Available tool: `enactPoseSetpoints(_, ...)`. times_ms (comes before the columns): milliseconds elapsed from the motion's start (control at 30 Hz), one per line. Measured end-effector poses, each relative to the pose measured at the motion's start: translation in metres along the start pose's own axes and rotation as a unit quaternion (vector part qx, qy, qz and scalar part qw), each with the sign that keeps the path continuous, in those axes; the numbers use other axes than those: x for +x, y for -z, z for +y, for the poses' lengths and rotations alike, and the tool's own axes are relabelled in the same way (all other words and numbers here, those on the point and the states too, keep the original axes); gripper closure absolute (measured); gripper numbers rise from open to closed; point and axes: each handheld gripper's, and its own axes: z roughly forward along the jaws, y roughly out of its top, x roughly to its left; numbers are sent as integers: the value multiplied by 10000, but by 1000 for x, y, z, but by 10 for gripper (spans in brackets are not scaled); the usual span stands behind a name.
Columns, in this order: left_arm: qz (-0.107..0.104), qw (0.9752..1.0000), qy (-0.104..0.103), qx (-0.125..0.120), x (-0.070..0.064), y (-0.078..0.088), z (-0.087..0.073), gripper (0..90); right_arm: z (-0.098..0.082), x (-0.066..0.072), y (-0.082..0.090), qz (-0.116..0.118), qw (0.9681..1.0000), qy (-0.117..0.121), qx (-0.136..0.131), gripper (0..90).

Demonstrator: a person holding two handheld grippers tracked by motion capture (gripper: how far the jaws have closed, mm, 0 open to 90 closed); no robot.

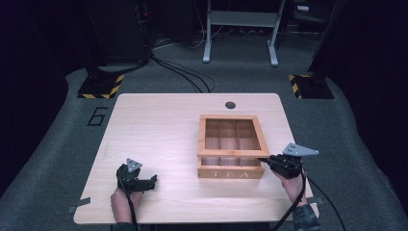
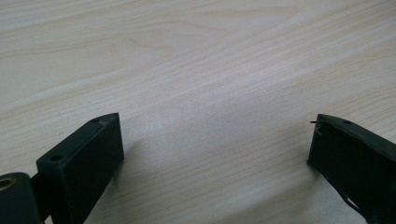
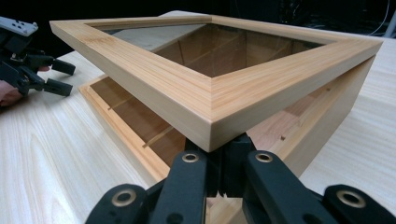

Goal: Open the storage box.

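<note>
The clenched right tongs prop the tea box's lid partway over the box, neither fully raised nor closed, while the released left tongs rest apart on the tabletop.

Overhead light: table evenly lit, surrounding room dark.
Sharpness: high view soft; tea box lid crisp.
Shadows: faint.

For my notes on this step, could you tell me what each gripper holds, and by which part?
The right gripper is shut under the front corner of the tea box's lid, propping it up; the left gripper is open over the table.
</note>
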Motion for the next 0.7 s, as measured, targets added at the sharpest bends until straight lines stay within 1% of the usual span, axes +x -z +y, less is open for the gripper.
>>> enactPoseSetpoints(200,6,10000,-5,1,0,0,0,29,-7,1,-2,-28,9999,-6,118,889)
enactPoseSetpoints(267,6,10000,-6,1,0,0,0,29,-9,2,-2,-21,9999,-53,112,890)
enactPoseSetpoints(367,6,10000,-8,3,0,0,0,29,-12,1,-2,-26,9999,-38,135,890)
enactPoseSetpoints(400,24,10000,-3,-20,0,0,0,29,-13,2,-2,-40,9999,-88,134,890)
enactPoseSetpoints(433,23,10000,-3,-20,0,0,0,30,-14,2,-1,-41,9999,-70,139,890)
enactPoseSetpoints(533,24,10000,-6,-20,0,0,0,30,-16,2,0,-85,9997,-109,201,890)
enactPoseSetpoints(633,25,10000,-4,-20,0,0,0,30,-18,2,1,-97,9997,-87,200,890)
enactPoseSetpoints(700,25,10000,-5,-20,0,0,0,30,-18,3,3,-101,9997,-113,166,890)
